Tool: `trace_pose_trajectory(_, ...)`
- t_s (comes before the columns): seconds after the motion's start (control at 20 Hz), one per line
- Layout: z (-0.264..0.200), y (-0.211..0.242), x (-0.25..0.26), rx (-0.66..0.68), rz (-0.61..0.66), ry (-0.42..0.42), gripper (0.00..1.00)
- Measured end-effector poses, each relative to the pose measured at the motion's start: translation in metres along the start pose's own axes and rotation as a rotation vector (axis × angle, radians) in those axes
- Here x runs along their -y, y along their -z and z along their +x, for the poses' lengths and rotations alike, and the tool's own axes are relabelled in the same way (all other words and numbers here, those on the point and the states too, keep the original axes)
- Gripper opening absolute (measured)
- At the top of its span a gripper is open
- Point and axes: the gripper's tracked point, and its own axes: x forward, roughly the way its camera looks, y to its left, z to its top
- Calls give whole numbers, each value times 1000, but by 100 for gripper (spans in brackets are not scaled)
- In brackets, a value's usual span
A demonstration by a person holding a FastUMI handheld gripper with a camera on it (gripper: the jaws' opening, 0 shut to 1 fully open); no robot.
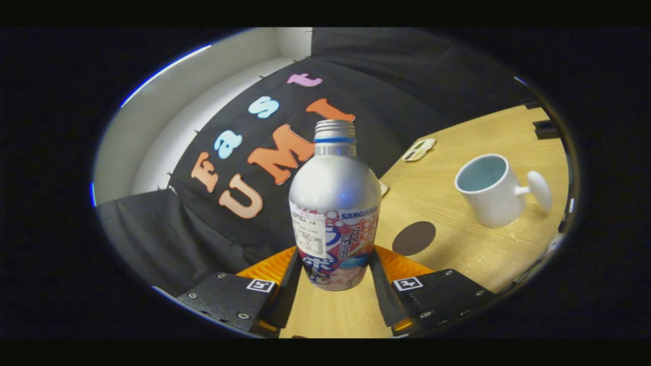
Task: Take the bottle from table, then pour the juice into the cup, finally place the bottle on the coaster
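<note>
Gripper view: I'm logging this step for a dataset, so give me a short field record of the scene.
bottle: uncapped, upright between the claw's fingers
claw: fingers at the bottle's lower sides; whether they press on it cannot be told
cup: white mug, standing on the table beyond and to the right
coaster: dark round disc, between bottle and cup, bare
table: light wood

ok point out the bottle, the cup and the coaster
bottle (334,203), gripper view, bare metal shoulder
cup (491,195), gripper view, outer wall
coaster (414,238), gripper view, middle of the dark disc
</note>
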Motion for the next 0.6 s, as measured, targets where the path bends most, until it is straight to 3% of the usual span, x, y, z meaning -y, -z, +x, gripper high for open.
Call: trace_pose_trajectory(0.6, 11, -13, -14, 37, 362, -28, 69)
